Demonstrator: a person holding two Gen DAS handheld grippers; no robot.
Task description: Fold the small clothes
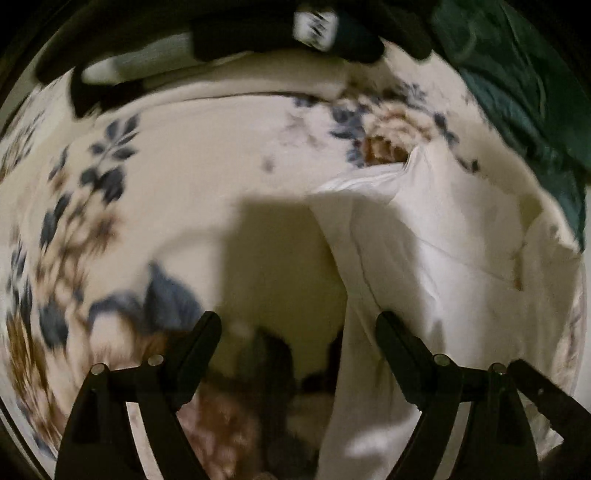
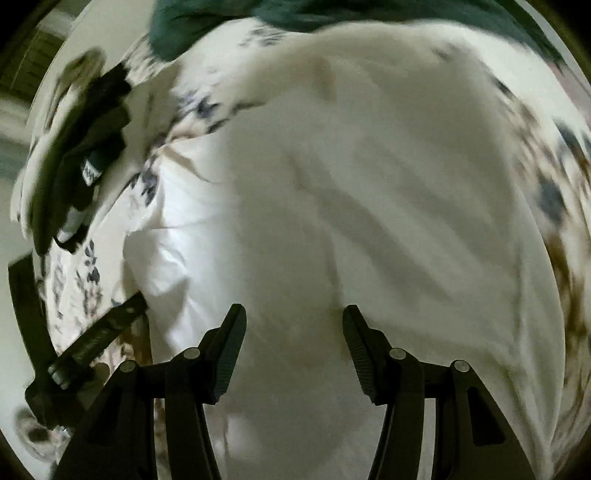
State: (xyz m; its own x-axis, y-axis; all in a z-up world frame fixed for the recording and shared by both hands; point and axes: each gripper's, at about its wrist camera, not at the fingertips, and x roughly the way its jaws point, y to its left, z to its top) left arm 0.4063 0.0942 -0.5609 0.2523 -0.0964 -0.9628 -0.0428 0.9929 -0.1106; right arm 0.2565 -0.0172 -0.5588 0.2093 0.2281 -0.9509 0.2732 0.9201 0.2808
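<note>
writing is seen only on a small white tag [image 1: 316, 24] on the dark clothes [image 1: 280, 40] at the far edge of the bedspread [image 1: 192, 173]; black marks are printed on it, but they are blurred and cannot be read. the same tag [image 2: 90, 170] is seen at the left in the right wrist view. the white garment [image 2: 369, 206] is spread on the floral bedspread, with its folded edge [image 1: 354, 258] running down just beside the left gripper [image 1: 297, 332]. that gripper is held spread, nothing between its fingers, over bare bedspread. the right gripper [image 2: 293, 332] is also spread wide, above the middle of the garment, with nothing pinched. a green cloth [image 2: 207, 22] is heaped beyond the garment's far edge. open bedspread is left to the garment's left.
</note>
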